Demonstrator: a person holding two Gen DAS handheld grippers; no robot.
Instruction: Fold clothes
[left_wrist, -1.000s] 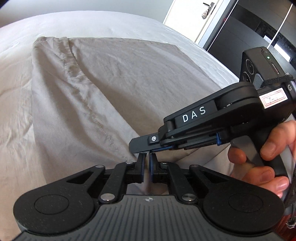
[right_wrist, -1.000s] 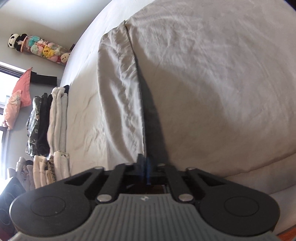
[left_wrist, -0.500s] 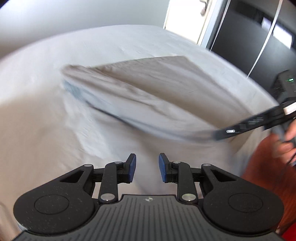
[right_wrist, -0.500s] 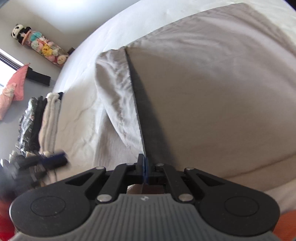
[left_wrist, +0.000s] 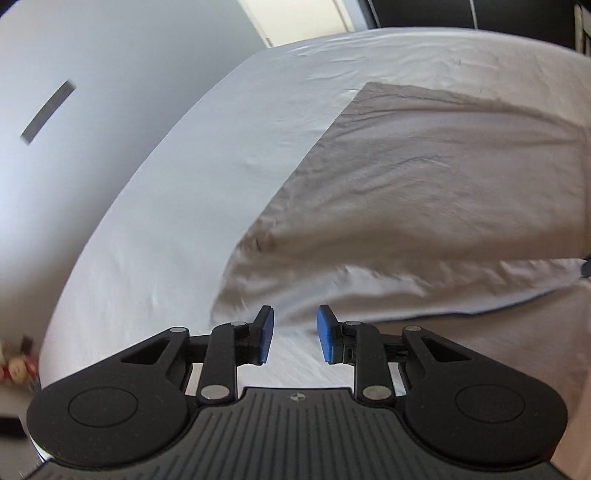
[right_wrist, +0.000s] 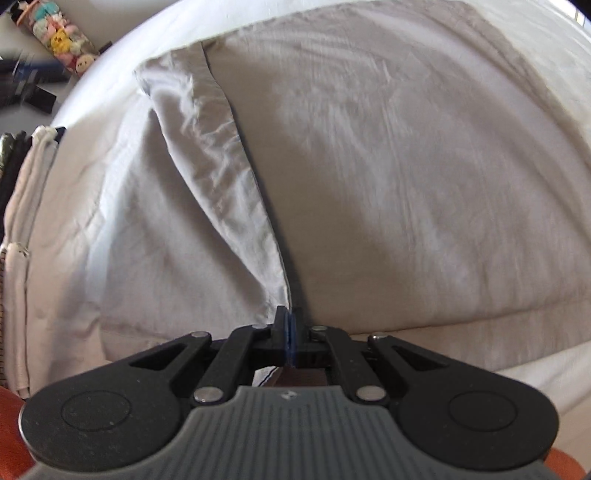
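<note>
Grey cloth (left_wrist: 443, 177) lies spread over the white bed (left_wrist: 192, 206), covering most of the half nearer the person, with one straight edge running diagonally across the sheet toward the far side. Its near part is lifted into a long raised fold, wrinkled and lighter along the hem.

The left tongs (left_wrist: 291, 334) hang above the bed near the cloth's loose corner; their blue pads (left_wrist: 266, 334) stand apart and are opening, with nothing between them, only white sheet showing in the gap.

The right tongs (right_wrist: 290, 338) are pressed together on the hem of the cloth (right_wrist: 388, 177), and the fold runs straight away from their tips across the bed (right_wrist: 110, 92) toward the far edge. A narrow flap falls to the left of that ridge, the broad panel to the right.

Folded garments (right_wrist: 22, 206) are stacked off the bed's left edge, and a row of plush toys (right_wrist: 61, 35) sits beyond the far corner.
</note>
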